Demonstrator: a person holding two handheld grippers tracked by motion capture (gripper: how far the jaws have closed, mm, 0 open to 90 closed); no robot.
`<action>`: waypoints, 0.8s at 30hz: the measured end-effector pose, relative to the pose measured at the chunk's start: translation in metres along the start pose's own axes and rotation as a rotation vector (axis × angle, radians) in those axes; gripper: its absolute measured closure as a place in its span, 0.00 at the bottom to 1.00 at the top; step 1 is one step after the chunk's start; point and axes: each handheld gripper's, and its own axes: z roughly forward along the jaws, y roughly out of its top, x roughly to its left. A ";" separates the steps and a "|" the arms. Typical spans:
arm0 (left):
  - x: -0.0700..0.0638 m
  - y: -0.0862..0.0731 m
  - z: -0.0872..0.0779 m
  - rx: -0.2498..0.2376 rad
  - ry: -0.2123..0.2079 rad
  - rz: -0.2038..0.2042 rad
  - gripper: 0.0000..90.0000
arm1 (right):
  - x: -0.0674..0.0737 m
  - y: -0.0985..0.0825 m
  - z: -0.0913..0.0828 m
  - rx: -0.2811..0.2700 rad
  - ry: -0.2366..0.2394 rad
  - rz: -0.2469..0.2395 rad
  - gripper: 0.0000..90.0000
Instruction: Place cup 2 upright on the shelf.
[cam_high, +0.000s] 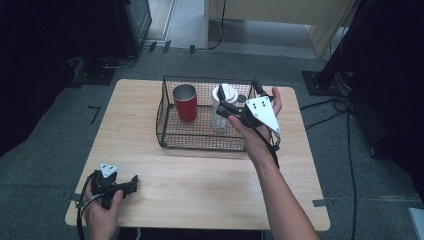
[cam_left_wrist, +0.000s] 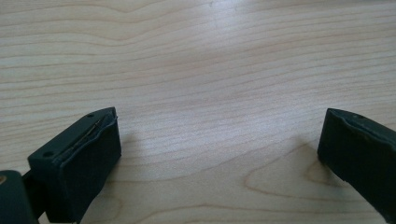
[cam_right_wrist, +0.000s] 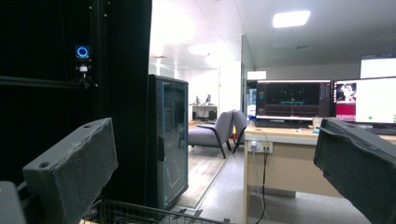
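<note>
One table (cam_high: 200, 185) carries one wire basket (cam_high: 167, 135), the landmark here. In the basket stand two cups upright, long axis vertical: a red cup (cam_high: 185, 104) at its left and a clear lidded cup (cam_high: 221, 107) at its right.

The right gripper (cam_high: 224, 106) hovers over the basket's right side beside the clear cup, jaws wide; its own view looks out across the room, the basket rim (cam_right_wrist: 140, 213) along the bottom.

The left gripper (cam_high: 131, 183) rests well in front of the basket, jaws wide over bare wood (cam_left_wrist: 210, 70).
</note>
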 end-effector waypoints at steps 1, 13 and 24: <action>0.000 0.000 0.000 0.000 0.000 0.000 0.00 | -0.001 0.003 -0.003 -0.006 -0.001 -0.004 0.00; 0.000 0.000 0.000 0.000 0.000 -0.001 0.00 | -0.017 0.013 -0.039 -0.027 -0.034 -0.041 0.00; 0.000 0.000 0.000 0.002 0.000 0.000 0.00 | -0.040 0.007 -0.075 -0.028 -0.078 -0.032 0.00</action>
